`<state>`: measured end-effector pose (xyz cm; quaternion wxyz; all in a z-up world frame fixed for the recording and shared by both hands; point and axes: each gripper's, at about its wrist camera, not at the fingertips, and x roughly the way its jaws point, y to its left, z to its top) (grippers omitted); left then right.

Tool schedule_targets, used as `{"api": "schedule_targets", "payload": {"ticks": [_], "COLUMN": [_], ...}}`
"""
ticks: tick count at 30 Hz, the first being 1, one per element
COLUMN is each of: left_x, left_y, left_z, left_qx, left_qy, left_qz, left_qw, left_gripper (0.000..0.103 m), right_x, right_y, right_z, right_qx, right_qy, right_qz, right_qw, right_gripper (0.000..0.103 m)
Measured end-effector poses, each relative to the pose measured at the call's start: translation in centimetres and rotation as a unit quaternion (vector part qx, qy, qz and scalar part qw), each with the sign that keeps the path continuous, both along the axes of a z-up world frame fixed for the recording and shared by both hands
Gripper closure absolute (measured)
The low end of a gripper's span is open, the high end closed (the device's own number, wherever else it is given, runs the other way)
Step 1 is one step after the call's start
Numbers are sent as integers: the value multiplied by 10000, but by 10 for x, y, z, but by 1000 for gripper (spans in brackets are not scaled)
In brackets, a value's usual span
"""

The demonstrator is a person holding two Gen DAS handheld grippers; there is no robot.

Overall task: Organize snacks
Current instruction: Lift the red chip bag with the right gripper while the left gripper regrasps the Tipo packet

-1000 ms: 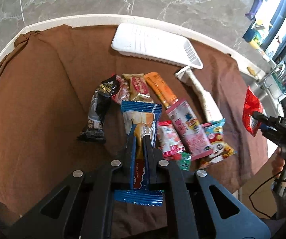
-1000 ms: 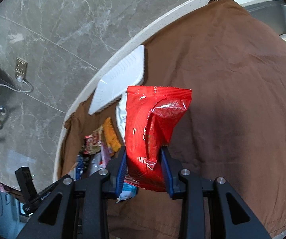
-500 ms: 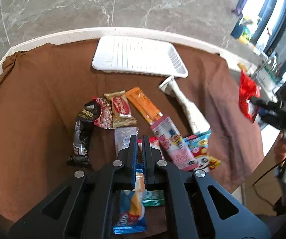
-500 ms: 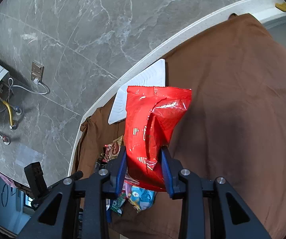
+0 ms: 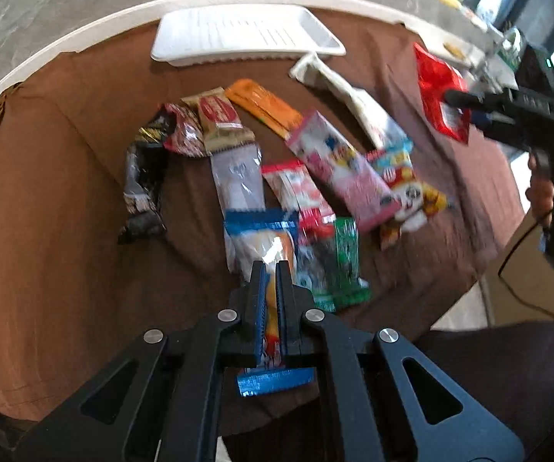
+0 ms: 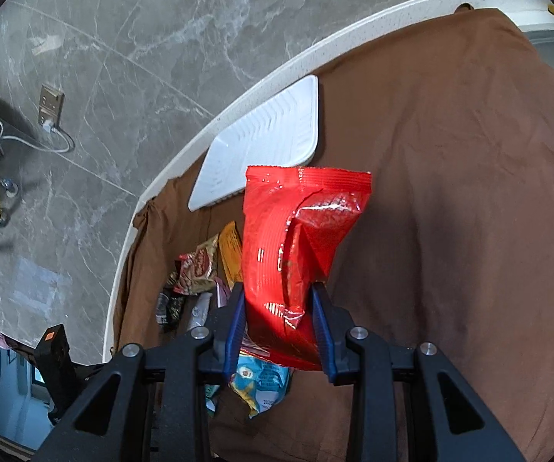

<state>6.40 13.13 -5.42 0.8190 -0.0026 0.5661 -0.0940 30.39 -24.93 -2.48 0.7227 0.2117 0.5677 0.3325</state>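
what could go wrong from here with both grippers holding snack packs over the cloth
The left gripper pinches only a thin strip of the blue-edged packet, so it could slide out. The red bag in the right gripper is crumpled and may get crushed. The white tray sits beyond the loose snacks, so a low carry might scatter them.

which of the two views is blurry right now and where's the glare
Left wrist view: motion blur smears the loose snack packets and the red bag at right, with blown-out window light in the top right corner. Right wrist view: sharp; glare sits on the red bag's crinkled foil, and a soft shadow darkens the brown cloth beside it.
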Motion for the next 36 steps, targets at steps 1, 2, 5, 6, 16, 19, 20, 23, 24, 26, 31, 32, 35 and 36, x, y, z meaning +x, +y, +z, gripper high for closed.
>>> {"api": "schedule_targets", "payload": {"ticks": [1,2,5,6,16,19,20,23,24,26,31,32,35,36], "left_x": [-3,-5,-8,-8,-8,-7,-7,-6,-5,-6,-9,-10,-11,-11], "left_y": [-2,-4,-8,-10,-10,-9,-8,-4,-3,-1,-3,-4,-12,-14], "left_z": [-2,-5,-14,-17,-26,-28,-28,-29,-29,-30,-36,-36,-38,-39], "left_qx": [63,78,145,151,59,41,-15,-128,-180,-234,-209,-178,157,199], "left_qy": [3,16,97,106,71,66,55,58,42,6,49,7,-62,-55], "left_qz": [-20,-58,-61,-68,82,115,136,197,200,221,142,107,-18,-12], "left_qw": [10000,10000,9998,9998,9999,9999,9999,9997,9996,9995,9997,9998,9999,9998], "left_gripper": [99,99,99,99,98,98,98,96,92,86,11,11,11,11], "right_x": [-1,-3,-6,-7,-15,-18,-19,-22,-22,-23,-25,-26,-26,-25], "right_y": [1,1,1,0,-6,-10,-11,-14,-15,-16,-16,-16,-16,-16], "right_z": [-2,-3,-6,-8,-14,-16,-17,-19,-20,-21,-22,-22,-23,-23], "right_qx": [-26,-38,-96,-113,-114,-124,-123,-123,-135,-144,-153,-153,-173,-178], "right_qy": [-2,2,-3,-1,69,71,84,125,129,149,171,181,207,223], "right_qz": [14,32,56,56,18,-15,-28,-68,-72,-95,-118,-124,-148,-155], "right_qw": [10000,10000,9999,9999,9999,9999,9999,9998,9998,9997,9997,9996,9995,9995], "right_gripper": [68,68,68,68,67,67,67,67,67,66,66,66,65,65]}}
